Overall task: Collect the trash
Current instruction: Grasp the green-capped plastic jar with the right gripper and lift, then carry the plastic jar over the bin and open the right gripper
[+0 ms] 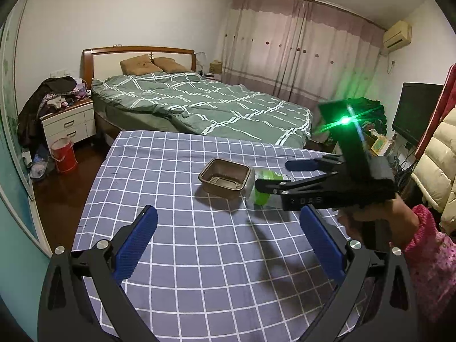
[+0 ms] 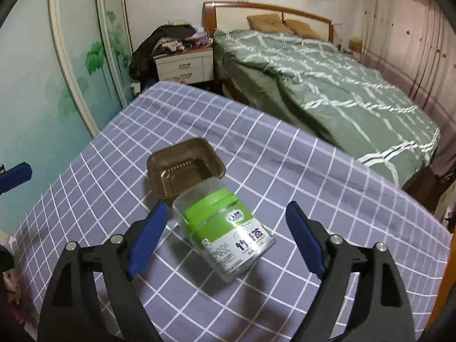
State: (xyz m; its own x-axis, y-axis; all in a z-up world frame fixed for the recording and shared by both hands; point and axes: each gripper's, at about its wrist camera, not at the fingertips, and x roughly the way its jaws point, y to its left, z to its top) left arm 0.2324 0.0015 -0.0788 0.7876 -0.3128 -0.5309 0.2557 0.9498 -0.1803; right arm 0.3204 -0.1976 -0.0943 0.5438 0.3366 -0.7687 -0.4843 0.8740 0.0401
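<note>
Holding both tools over the checked tabletop (image 1: 176, 270), we see the right hand-held gripper (image 2: 226, 235) with its jaws apart, astride a clear jar with a green label (image 2: 228, 228) lying on its side, the pads not pressing it. Our jar touches a brown plastic tray (image 2: 185, 168) just behind it. Our left hand-held gripper (image 1: 228, 245) also stands apart, holding nothing.

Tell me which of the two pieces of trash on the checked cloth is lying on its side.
The clear green-labelled jar, lying between the right gripper's open jaws. The brown tray beside it sits upright, opening upward.
</note>
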